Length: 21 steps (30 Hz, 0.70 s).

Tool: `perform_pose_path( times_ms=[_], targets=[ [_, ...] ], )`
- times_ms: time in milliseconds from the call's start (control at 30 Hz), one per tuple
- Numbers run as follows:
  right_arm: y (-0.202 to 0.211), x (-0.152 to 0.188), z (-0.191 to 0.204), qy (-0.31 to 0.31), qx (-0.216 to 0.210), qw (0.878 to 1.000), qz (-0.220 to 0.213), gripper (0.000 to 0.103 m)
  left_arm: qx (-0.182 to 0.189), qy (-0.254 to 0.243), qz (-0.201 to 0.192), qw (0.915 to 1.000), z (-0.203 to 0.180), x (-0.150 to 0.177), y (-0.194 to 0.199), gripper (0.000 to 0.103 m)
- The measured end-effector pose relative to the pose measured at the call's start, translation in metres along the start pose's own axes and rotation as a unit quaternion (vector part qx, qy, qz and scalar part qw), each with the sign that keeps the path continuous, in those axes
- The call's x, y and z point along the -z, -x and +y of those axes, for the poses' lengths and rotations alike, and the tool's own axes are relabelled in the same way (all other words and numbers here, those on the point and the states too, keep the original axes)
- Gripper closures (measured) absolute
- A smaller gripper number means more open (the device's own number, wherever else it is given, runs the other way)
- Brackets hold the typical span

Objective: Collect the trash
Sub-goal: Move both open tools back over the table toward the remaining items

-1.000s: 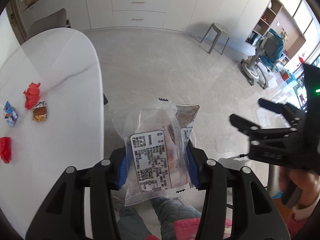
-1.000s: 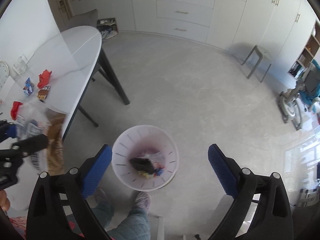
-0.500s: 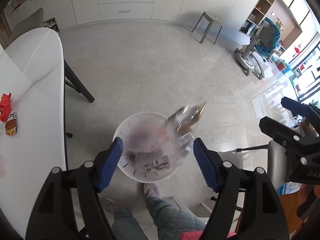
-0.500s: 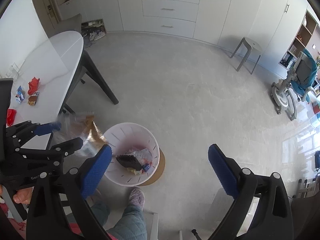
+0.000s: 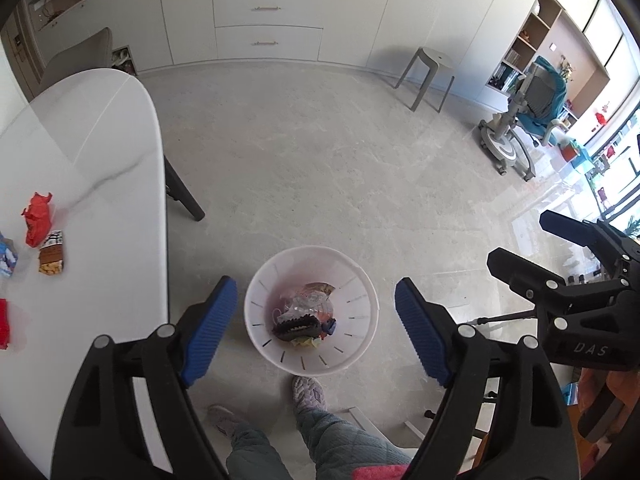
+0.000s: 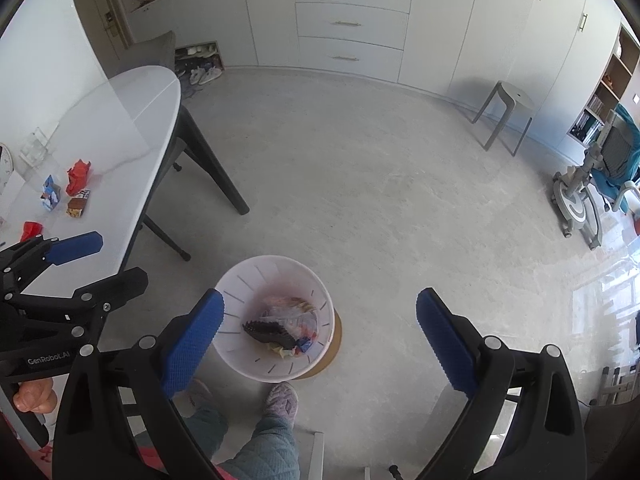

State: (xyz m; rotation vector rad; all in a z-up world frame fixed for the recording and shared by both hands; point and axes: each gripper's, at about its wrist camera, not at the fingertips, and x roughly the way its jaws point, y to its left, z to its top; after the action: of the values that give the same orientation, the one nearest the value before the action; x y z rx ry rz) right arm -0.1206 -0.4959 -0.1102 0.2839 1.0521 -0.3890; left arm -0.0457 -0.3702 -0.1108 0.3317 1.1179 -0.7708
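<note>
My left fingers (image 5: pixel 220 320) and right fingers (image 6: pixel 194 340) gape empty above the bin (image 5: pixel 256 312); next, wrappers (image 5: pixel 38 220) on the counter (image 5: pixel 100 140).

Pale marbled floor (image 5: pixel 328 168) stretches to cream cabinets with drawers (image 5: pixel 268 8). A grey stool (image 5: pixel 428 76) stands near open shelving (image 5: pixel 536 52); sunlight glares at right beside a teal chair (image 5: pixel 540 96).

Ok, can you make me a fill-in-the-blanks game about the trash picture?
1. The bin stands on the ____.
2. Both the left gripper and the right gripper are ____.
3. The red wrapper lies on the ____.
4. The clear bag lies inside the ____.

Missing words: floor; open; table; bin
</note>
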Motion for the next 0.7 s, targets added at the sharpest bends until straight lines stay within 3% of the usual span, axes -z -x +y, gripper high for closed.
perform_pose_path(
  times_ms=[367,533,567,700],
  targets=[
    [0.005,-0.021,0.064,0.033,-0.027,0.999,-0.013,0.007,-0.024,0.044,-0.029,0.9983,0.063,0.012,0.05,0.024],
    [0.016,-0.037,0.125,0.07,-0.041,0.996,-0.023,0.006,-0.043,0.083,-0.052,0.9942,0.123,0.031,0.089,0.014],
    [0.019,-0.041,0.141,0.082,-0.042,0.995,-0.027,0.002,-0.052,0.092,-0.06,0.9926,0.137,0.036,0.099,0.013],
    [0.03,-0.052,0.201,0.128,-0.044,0.99,-0.045,0.002,-0.084,0.132,-0.079,0.9845,0.192,0.058,0.133,0.011]
  ],
)
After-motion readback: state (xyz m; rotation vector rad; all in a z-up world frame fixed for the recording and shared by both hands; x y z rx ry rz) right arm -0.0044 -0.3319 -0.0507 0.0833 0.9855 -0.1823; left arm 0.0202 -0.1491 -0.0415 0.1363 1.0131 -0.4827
